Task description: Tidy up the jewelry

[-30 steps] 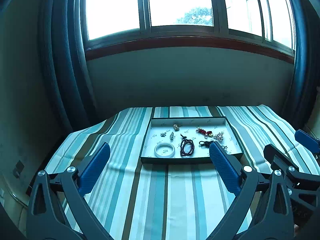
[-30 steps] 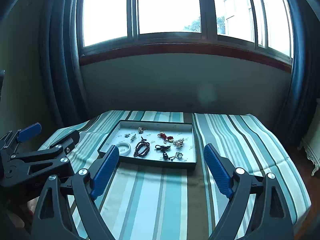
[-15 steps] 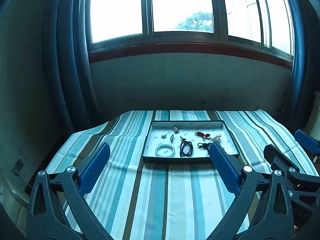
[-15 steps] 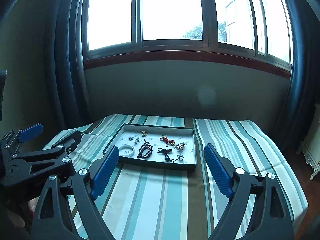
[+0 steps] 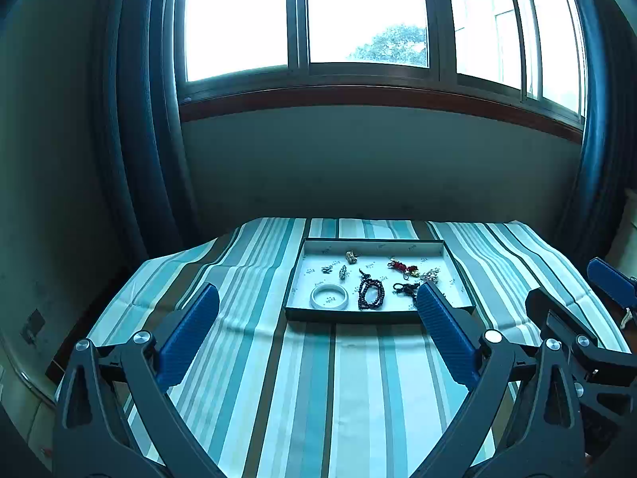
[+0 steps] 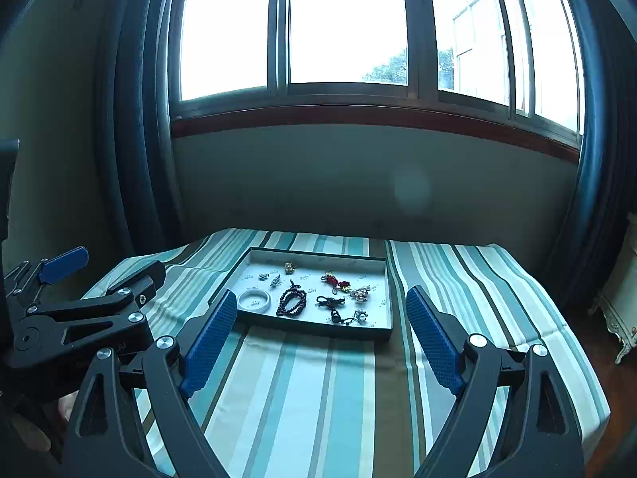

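Note:
A shallow dark-rimmed tray [image 5: 382, 316] [image 6: 314, 327] with a pale floor lies on the striped cloth and holds several loose pieces. Among them are a white bangle [image 5: 329, 296] [image 6: 254, 300], a dark bead bracelet [image 5: 371, 294] [image 6: 292, 302], a red charm [image 5: 403, 267] [image 6: 335, 281] and a pearly cluster [image 6: 360, 294]. My left gripper [image 5: 316, 302] stands open well short of the tray, nothing between its blue pads. My right gripper [image 6: 318, 306] is open too, empty, hanging before the tray's near edge. Each view also catches the other gripper at its side.
The table wears a teal, white and brown striped cloth [image 5: 358, 390]. Behind it a grey wall rises to a wide window [image 5: 358, 20] flanked by dark curtains. A pale carved cabinet [image 6: 621, 302] stands to the right of the table.
Both views have tilted up a little, so the tray and table sit slightly lower and farther off in frame. The jewelry has not moved and both grippers stay open.

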Demonstrator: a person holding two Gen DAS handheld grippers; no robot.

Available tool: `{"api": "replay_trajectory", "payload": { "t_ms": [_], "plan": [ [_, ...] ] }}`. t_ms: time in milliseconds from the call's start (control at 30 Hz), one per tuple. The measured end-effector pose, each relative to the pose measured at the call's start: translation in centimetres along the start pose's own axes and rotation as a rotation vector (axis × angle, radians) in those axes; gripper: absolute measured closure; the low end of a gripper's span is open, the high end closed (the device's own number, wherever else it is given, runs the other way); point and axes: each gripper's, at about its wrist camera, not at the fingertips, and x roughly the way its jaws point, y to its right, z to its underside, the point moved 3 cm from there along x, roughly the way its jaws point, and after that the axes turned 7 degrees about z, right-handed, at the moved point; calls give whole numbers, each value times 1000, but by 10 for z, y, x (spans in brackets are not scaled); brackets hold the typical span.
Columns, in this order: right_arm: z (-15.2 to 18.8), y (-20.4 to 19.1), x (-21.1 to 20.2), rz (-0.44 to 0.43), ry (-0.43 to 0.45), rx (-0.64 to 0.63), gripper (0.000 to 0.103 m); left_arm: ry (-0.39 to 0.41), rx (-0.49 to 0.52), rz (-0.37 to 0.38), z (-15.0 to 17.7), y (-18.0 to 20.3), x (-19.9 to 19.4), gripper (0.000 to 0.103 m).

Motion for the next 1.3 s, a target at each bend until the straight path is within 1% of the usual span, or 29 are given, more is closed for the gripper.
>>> {"api": "replay_trajectory", "payload": {
  "t_ms": [1300],
  "plan": [
    [0, -1, 0, 0, 1, -3, 17, 4, 4, -2, 2, -1, 0, 4]
  ]
}}
